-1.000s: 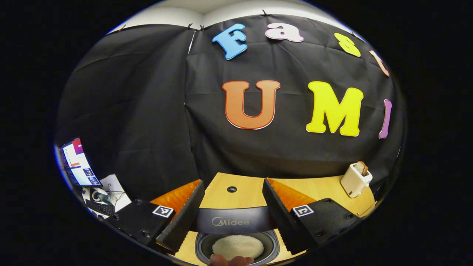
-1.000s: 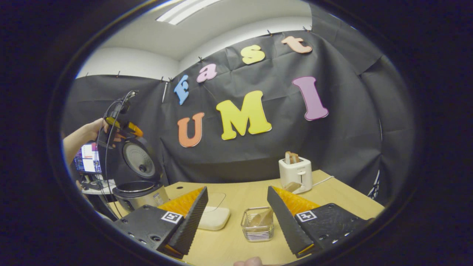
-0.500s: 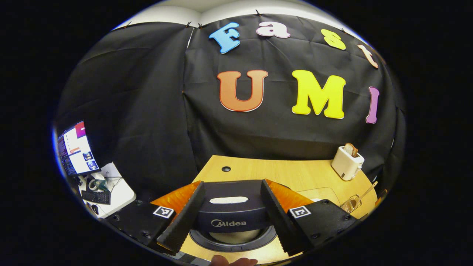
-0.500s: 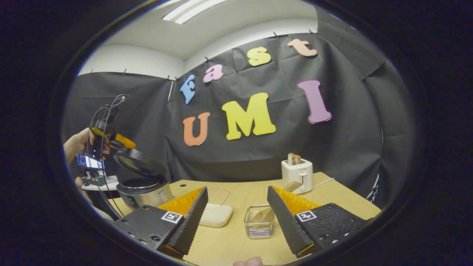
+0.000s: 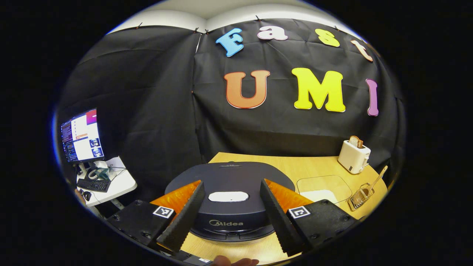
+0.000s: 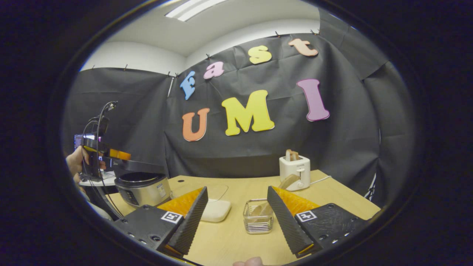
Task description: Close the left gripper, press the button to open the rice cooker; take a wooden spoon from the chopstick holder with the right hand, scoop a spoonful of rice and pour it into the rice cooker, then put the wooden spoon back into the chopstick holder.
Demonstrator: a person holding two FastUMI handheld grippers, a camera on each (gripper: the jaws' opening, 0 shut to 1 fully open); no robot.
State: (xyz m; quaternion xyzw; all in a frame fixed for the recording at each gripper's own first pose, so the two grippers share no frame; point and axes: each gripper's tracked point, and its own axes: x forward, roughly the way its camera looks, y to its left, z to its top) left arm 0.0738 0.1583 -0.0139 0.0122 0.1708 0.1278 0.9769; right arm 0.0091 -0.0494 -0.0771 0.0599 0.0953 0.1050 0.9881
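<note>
The dark rice cooker lid (image 5: 229, 173) lies nearly flat, a white patch (image 5: 228, 196) on its front. My left gripper (image 5: 232, 182) is open, its fingers resting over the lid on either side of that patch. In the right gripper view the cooker (image 6: 142, 189) stands at the table's left, its lid (image 6: 138, 167) slightly ajar under the left gripper (image 6: 111, 153) and a hand (image 6: 75, 162). My right gripper (image 6: 237, 189) hangs open over the table. Just ahead of it stands the clear chopstick holder (image 6: 258, 221) with the wooden spoon (image 6: 287, 181) leaning in it. The rice box (image 6: 215, 210) lies left of the holder.
A white toaster (image 6: 294, 168) with bread stands at the back of the wooden table (image 6: 229, 240). In the left gripper view the rice box (image 5: 321, 188), holder (image 5: 360, 195) and toaster (image 5: 353, 157) sit right of the cooker. A monitor and side desk (image 5: 83, 135) are at far left.
The cooker lid has swung down from upright to nearly flat, with my left gripper following it down. My right gripper has stayed about where it was, open.
</note>
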